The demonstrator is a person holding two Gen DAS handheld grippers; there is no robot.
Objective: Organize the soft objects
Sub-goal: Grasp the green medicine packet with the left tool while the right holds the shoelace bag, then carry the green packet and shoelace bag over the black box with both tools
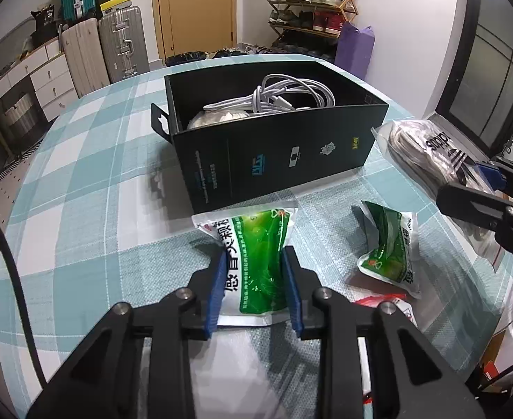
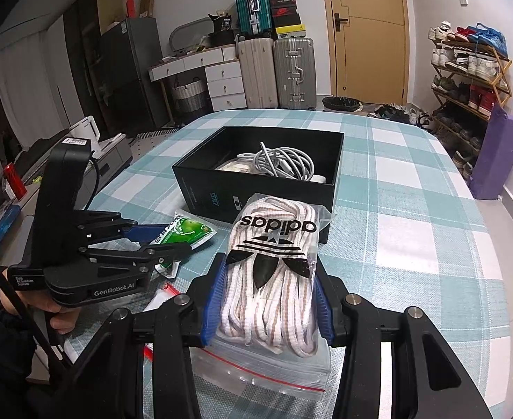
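Between my left fingers [image 1: 216,289], the green sachet [image 1: 256,262] sits pinched across its width; the left gripper [image 1: 254,291] is closed on it, blue pads pressing both long edges. Its long axis runs straight away from me, far end pointing at the near wall of the black box [image 1: 274,160] and nearly touching it. I can't tell whether it's off the tabletop [image 1: 99,192] or only resting there.

Over on the right gripper [image 2: 268,303], fingers [image 2: 211,300] are clamped on the bagged laces [image 2: 274,272], the bundle bulging between the pads. Its long axis also points forward, logo end toward the box corner, zip end trailing low under my wrist.

What worries me: both packs are slick film, and I'm gripping soft contents. The sachet could slide or fold if I swing it, and its nose may catch the box wall if I don't lift first. The lace bag is heavy at the front, so it may droop and snag the rim.

Further out, a second green sachet [image 1: 389,248] lies crumpled between my two grippers, and the white cable [image 2: 284,164] is already coiled in the box, leaving less room.
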